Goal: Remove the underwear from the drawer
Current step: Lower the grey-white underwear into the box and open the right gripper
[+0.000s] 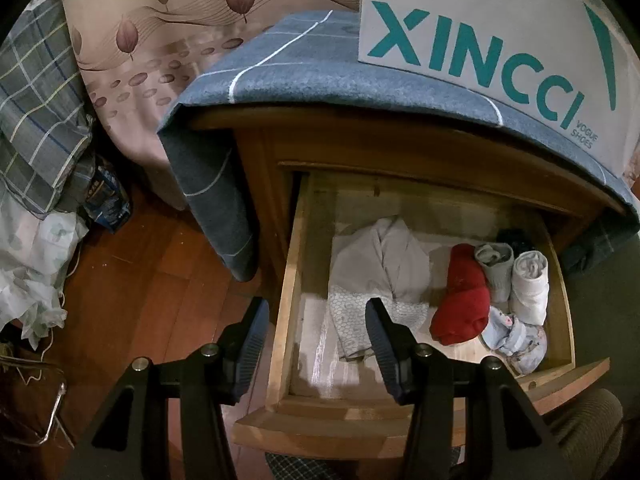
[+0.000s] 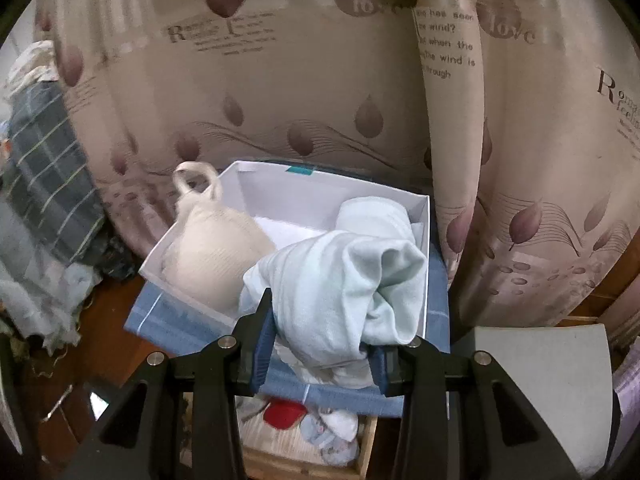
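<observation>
Both differ: right gripper point(image 2: 320, 330) jaws clamp pale-blue underwear point(image 2: 340, 288); left gripper point(image 1: 318, 324) jaws gape empty.

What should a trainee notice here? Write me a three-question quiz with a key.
1. True or false: the right claw grips a pale blue garment.
2. The rolled item in the drawer beside the grey sock roll is: A red, B green, C yellow.
3. What lies at the left end of the white box?
Key: 1 true. 2 A, the red roll. 3 a cream bra.
</observation>
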The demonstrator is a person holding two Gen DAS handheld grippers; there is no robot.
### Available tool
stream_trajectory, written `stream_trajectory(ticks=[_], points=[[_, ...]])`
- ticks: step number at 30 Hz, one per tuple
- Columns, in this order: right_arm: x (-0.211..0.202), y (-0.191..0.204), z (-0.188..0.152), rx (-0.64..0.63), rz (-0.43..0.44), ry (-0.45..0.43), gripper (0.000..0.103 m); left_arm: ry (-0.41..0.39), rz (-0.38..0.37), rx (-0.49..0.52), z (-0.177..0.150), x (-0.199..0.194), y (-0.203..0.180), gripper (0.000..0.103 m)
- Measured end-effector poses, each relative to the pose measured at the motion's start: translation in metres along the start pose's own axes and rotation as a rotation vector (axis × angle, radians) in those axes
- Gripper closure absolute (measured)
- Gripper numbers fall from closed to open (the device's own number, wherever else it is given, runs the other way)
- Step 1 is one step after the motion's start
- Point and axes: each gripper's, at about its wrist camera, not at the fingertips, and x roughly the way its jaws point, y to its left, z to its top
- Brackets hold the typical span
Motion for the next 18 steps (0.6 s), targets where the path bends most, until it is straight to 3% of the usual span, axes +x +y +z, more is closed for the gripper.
stream_trajectory(ticks=[9,18], points=[[0.060,-0.002,0.004,0.067,0.006,0.093,0.066,-0.002,-0.001,0.001,-0.001,0.000,0.001,0.051],[0.088,0.001,0.001,0.078,0.006,0.152,0.062,0.001,-0.007,-0.004,0.000,0.001,0.000,0.051]])
